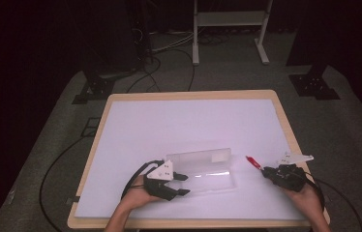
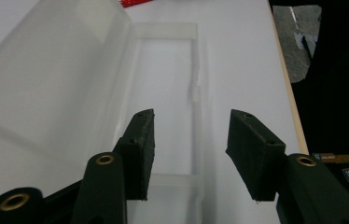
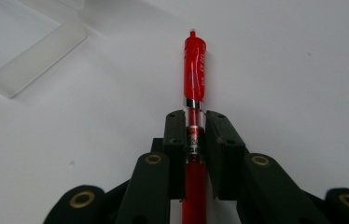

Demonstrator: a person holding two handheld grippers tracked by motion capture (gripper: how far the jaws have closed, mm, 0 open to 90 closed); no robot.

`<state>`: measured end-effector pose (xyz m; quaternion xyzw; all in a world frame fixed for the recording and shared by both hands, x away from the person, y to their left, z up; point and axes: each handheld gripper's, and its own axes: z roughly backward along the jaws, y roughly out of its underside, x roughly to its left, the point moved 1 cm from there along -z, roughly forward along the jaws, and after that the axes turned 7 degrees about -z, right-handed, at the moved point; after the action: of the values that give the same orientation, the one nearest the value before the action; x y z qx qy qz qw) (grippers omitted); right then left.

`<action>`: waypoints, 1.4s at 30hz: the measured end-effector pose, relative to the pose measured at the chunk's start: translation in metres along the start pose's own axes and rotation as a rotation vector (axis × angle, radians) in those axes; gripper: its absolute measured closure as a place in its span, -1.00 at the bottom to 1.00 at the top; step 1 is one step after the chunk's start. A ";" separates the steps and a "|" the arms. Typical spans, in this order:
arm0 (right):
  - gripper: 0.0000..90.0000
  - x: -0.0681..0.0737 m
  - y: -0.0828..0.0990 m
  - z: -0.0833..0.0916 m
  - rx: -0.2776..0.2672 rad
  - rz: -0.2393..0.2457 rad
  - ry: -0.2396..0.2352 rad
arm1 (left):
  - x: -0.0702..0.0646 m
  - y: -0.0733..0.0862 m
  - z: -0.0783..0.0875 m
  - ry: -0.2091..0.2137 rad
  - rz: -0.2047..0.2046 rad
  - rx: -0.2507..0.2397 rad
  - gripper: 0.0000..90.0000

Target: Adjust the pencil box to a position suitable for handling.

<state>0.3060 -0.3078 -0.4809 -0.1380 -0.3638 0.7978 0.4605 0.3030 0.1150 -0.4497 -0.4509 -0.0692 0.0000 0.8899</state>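
A clear plastic case [image 1: 203, 169] lies open on the white table, its lid [image 2: 46, 84] standing up along the far side of the shallow tray [image 2: 168, 70]. My left gripper [image 1: 181, 184] sits at the tray's left end, open. In the left gripper view its jaws [image 2: 191, 135] straddle the tray's near end wall without touching it. To the right of the case, my right gripper [image 1: 265, 170] is shut on a red pen [image 1: 253, 162]. In the right gripper view the pen [image 3: 195, 70] runs straight out between the closed pads [image 3: 195, 119], just above the table.
The table [image 1: 285, 121] has a light wooden rim, and both forearms come in over its near edge. Black cables [image 1: 53, 169] trail on the grey floor at the left. A white frame [image 1: 227, 29] and black stand feet [image 1: 314, 84] stand beyond the far edge.
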 end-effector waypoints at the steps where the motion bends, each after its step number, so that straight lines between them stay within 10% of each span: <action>1: 0.74 0.000 0.000 0.000 0.003 -0.002 -0.002 | 0.001 0.001 0.002 -0.006 0.001 0.001 0.10; 42: 0.75 0.005 -0.009 0.012 -0.045 -0.052 -0.075 | 0.012 0.017 0.059 -0.117 0.094 -0.034 -0.51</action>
<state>0.3027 -0.3063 -0.4657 -0.1087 -0.4022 0.7818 0.4639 0.3089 0.1730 -0.4278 -0.4679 -0.1000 0.0670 0.8755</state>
